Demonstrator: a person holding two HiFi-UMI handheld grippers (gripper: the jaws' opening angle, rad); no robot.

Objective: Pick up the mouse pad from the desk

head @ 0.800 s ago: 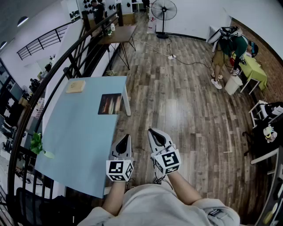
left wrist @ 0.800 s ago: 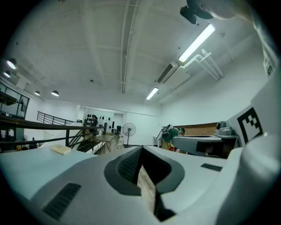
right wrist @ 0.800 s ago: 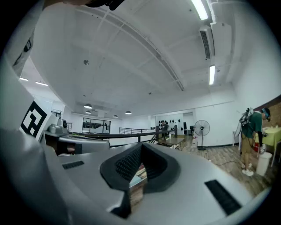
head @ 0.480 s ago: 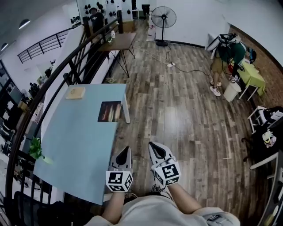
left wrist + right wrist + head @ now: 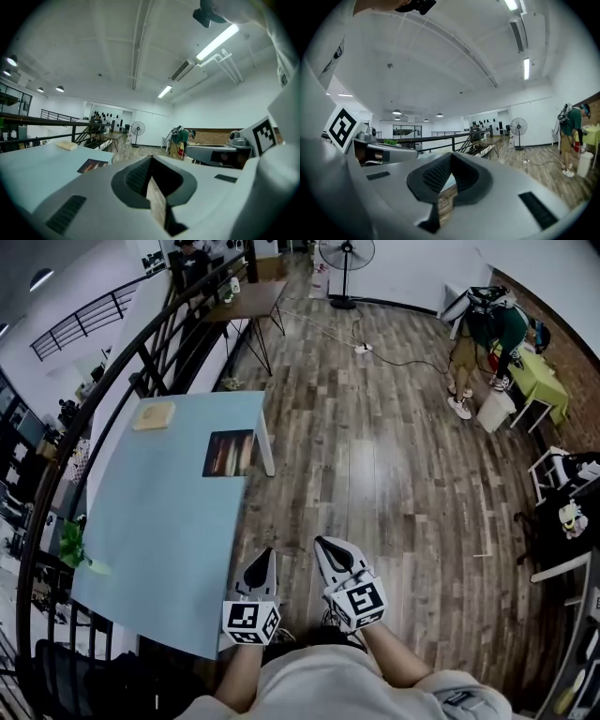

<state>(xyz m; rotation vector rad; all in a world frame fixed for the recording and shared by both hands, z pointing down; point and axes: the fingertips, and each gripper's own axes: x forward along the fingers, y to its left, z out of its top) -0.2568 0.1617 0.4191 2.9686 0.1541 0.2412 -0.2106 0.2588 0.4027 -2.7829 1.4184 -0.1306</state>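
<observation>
Open-plan loft workspace, of the office or studio kind. A light-blue desk stands at left beside a black railing (a mezzanine edge). Wood-plank floor fills the centre, a pedestal fan stands at top, and ceiling strip lights run overhead.

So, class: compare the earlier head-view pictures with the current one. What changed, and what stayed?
Nothing was taken hold of or let go. Only the view drifts slightly, shifting the desk in frame. The left hand-held gripper and right hand-held gripper stay shut and empty, side by side; the mouse pad still lies untouched on the desk.
</observation>
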